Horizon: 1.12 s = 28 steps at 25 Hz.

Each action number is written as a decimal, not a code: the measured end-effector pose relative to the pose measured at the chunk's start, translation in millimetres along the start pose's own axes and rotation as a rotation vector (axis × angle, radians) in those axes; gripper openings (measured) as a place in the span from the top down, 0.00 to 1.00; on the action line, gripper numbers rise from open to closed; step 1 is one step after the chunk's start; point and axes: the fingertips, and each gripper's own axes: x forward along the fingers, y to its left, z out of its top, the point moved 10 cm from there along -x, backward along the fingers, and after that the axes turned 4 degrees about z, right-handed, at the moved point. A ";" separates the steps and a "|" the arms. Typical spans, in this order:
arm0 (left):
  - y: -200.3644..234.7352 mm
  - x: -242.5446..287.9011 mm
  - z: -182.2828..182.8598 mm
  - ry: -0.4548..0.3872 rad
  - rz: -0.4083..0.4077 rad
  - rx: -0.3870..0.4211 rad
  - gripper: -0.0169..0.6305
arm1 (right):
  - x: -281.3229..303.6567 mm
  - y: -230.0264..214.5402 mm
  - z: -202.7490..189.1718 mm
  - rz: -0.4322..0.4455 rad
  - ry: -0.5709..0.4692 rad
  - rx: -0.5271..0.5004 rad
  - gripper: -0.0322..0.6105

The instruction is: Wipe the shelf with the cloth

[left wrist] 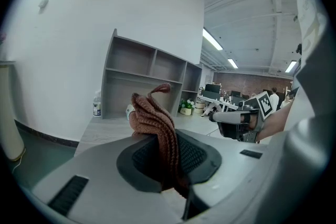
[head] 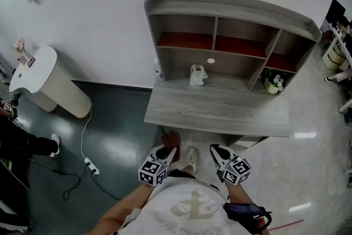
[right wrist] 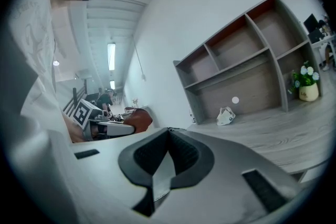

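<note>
A grey wooden shelf unit (head: pixel 231 11) with red-lined upper compartments stands at the back of a grey desk (head: pixel 220 113). Below the desk's front edge, close to my body, my left gripper (head: pixel 166 154) is shut on a brown knitted cloth (head: pixel 172 140). In the left gripper view the cloth (left wrist: pixel 155 126) stands up between the jaws of the left gripper (left wrist: pixel 163 149), and the shelf (left wrist: pixel 142 73) lies ahead of it. My right gripper (head: pixel 218 154) is beside the left one; its jaws (right wrist: pixel 168 134) are shut with nothing in them. The shelf (right wrist: pixel 236 60) lies ahead of the right gripper too.
A crumpled white bag (head: pixel 198 75) lies on the desk under the shelf. A potted plant (head: pixel 273 83) fills the lower right compartment, and a bottle (head: pixel 158 70) stands at the shelf's left end. A white stand (head: pixel 47 80) and a power strip with cable (head: pixel 91 165) are on the floor to the left.
</note>
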 end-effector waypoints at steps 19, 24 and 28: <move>51.8 127.4 63.9 -0.006 0.025 -0.028 0.87 | 41.9 -108.8 54.3 -0.056 -0.009 -0.001 0.94; 68.4 155.7 85.3 0.005 0.032 -0.015 0.87 | 58.9 -134.7 70.2 -0.071 -0.023 -0.003 0.94; 89.6 178.2 105.7 -0.009 0.047 -0.009 0.87 | 75.9 -149.7 80.1 -0.081 -0.029 -0.006 0.94</move>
